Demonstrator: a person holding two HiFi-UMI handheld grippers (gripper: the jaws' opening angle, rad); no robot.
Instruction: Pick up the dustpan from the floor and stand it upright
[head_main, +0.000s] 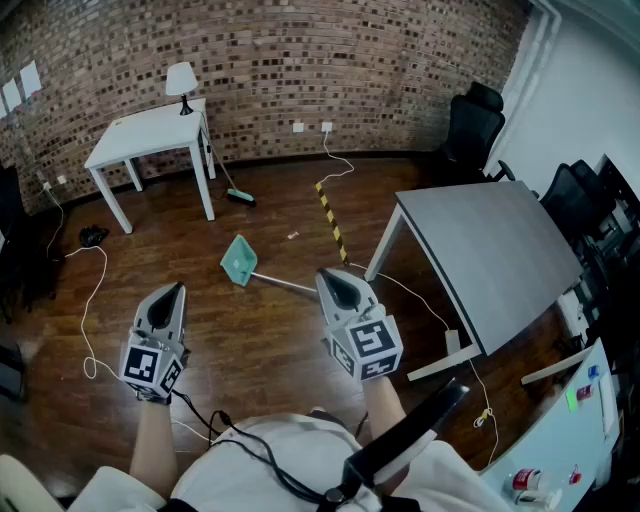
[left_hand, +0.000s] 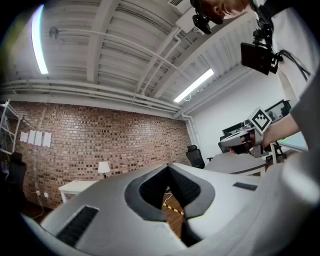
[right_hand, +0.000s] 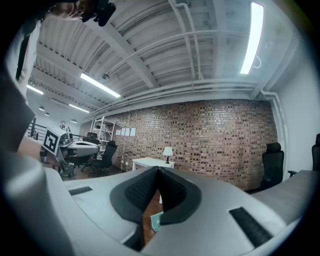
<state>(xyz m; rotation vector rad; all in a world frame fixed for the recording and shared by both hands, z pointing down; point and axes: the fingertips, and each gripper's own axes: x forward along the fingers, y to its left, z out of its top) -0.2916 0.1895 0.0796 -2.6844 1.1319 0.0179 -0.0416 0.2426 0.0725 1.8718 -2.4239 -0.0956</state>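
Dustpan (head_main: 239, 261) is lying flat on the floor (head_main: 150, 250) in front of the white counter (head_main: 150, 135). Left gripper (head_main: 174, 292) and right gripper (head_main: 333, 277) are carrying their jaws closed and empty, so 1 needs opening wide before pinching the handle (head_main: 283, 284) squarely.

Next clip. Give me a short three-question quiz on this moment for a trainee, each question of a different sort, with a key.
1. True or false: the dustpan stands upright against the white table.
2. What does the right claw hold? A: the dustpan's handle. B: nothing. C: a cable.
3. Fill in: on the white table stands a ____.

Key
1. False: it lies flat on the floor, apart from the table.
2. B: its jaws are shut with nothing between them.
3. Lamp.
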